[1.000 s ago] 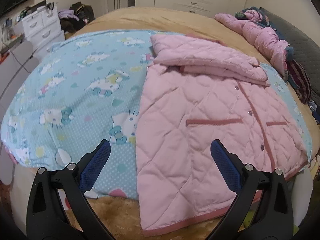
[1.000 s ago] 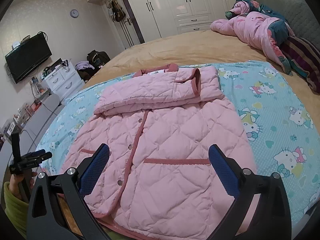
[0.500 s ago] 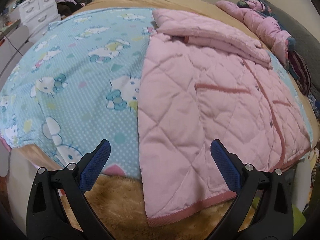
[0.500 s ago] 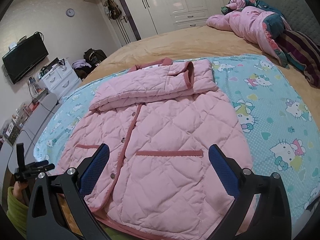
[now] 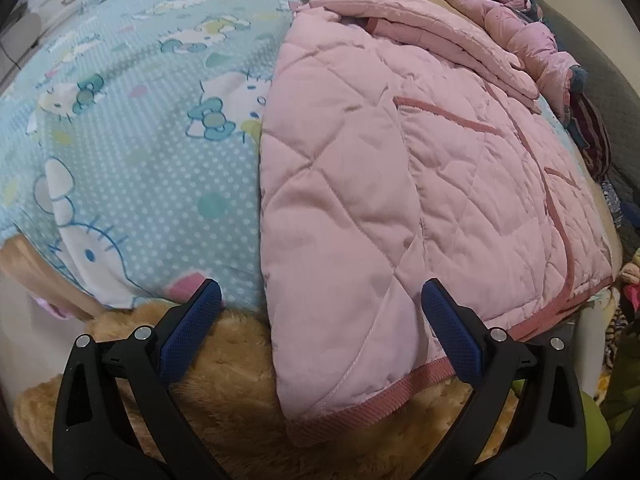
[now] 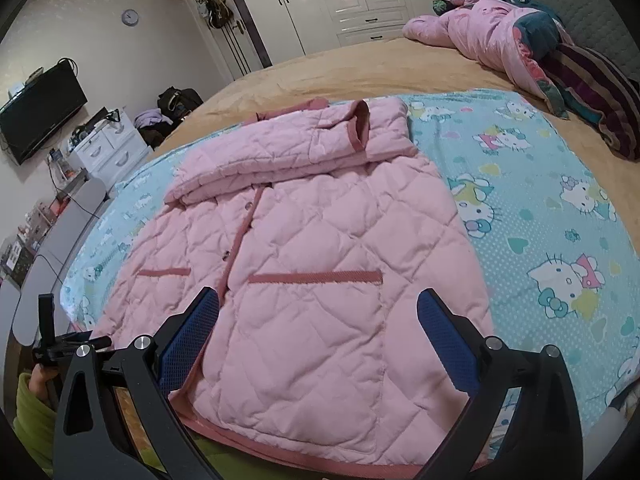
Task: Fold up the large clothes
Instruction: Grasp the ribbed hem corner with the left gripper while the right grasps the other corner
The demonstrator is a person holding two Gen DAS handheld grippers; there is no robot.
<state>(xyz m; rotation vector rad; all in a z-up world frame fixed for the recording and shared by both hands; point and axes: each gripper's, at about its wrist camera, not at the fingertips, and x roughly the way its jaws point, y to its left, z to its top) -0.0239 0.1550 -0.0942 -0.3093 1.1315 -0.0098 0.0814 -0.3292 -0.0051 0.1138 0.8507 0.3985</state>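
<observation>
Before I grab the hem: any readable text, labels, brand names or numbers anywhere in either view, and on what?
No text can be read in either view.
Pink quilted jacket: no tag or brand shows.
Blue cartoon-cat blanket: pictures only, no words.
Wall clock: too small to read.
Clutter on the white drawer unit: labels, if any, too small and blurred.
Both grippers, left and right: no markings visible.
</observation>
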